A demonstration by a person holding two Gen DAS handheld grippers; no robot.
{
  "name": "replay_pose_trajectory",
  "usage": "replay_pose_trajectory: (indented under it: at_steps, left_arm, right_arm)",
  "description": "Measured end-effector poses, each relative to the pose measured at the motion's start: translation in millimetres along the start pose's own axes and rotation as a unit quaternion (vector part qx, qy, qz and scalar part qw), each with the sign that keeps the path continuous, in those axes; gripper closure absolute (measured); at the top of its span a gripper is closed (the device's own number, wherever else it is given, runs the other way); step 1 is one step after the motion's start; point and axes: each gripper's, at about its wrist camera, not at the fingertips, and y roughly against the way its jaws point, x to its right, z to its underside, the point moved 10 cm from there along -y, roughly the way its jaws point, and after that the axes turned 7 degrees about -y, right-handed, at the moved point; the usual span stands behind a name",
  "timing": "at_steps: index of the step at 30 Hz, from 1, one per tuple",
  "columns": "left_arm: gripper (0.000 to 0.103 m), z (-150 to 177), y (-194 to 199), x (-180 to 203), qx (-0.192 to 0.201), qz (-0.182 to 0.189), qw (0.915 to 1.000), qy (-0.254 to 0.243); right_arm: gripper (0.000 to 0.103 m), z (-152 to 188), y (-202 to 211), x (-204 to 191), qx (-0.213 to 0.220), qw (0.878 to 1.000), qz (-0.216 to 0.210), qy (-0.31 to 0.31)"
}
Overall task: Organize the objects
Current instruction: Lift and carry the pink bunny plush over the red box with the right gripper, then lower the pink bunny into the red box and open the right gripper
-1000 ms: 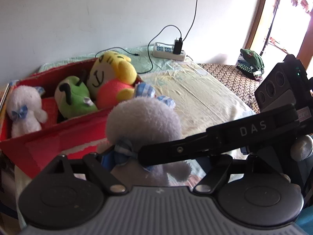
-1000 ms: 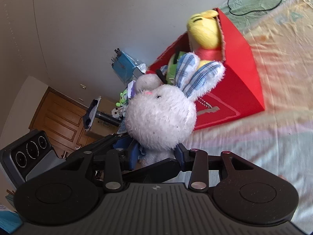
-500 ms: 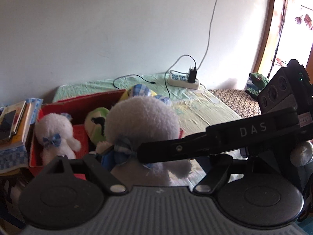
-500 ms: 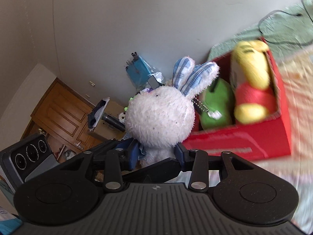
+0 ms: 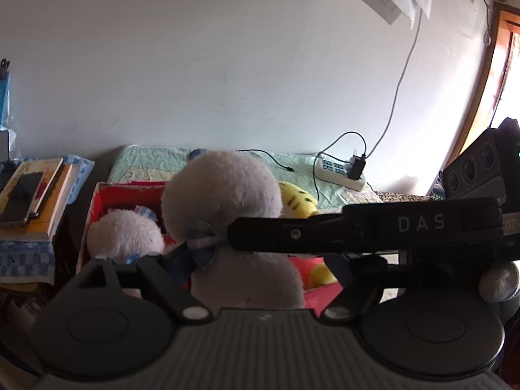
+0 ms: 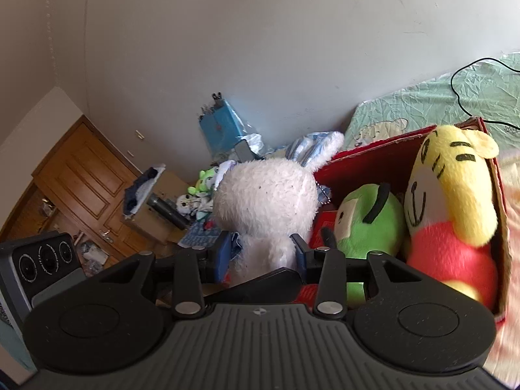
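Note:
A white plush rabbit [image 5: 224, 195] with blue checked ears and a blue bow hangs above the red cardboard box [image 5: 130, 191]. Both grippers hold it. My left gripper [image 5: 256, 269] has the body between its jaws, though its right pad is hidden behind the other gripper's black finger [image 5: 357, 230]. My right gripper [image 6: 261, 253] is shut on the rabbit [image 6: 266, 195] just below the head. In the box [image 6: 373, 159] lie a yellow and red tiger plush [image 6: 455, 175], a green plush [image 6: 370, 217] and a small white plush [image 5: 125, 230].
The box stands on a bed with a pale green sheet [image 5: 156, 159]. A power strip [image 5: 339, 170] with cables lies near the wall. To the left is a stack of books [image 5: 29, 201] with a phone on top. Past the bed are a cluttered side table [image 6: 195, 191] and a wooden door [image 6: 74, 182].
Both grippers have carried the rabbit up and across from beside the box to over its left end. The rabbit's head has turned away from the right wrist camera.

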Motion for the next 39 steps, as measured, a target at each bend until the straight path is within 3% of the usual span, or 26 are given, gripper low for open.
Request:
replay_pose_trajectory:
  at_steps: [11, 18, 33, 39]
  left_arm:
    - [0.022, 8, -44, -32, -0.033, 0.010, 0.9988, 0.035]
    - [0.016, 19, -60, -49, -0.056, 0.001, 0.9979, 0.034]
    - [0.009, 30, -71, -45, -0.078, 0.006, 0.9969, 0.010]
    - [0.007, 29, -70, -41, -0.085, -0.005, 0.9964, 0.000]
  right_arm:
    - [0.061, -6, -37, 24, -0.011, 0.999, 0.039, -0.002]
    - [0.061, 2, -50, 34, -0.022, 0.998, 0.046, -0.025]
    - [0.053, 3, -45, 34, -0.022, 0.999, 0.035, -0.031]
    - [0.051, 0, -32, 34, -0.004, 0.999, 0.037, -0.030]
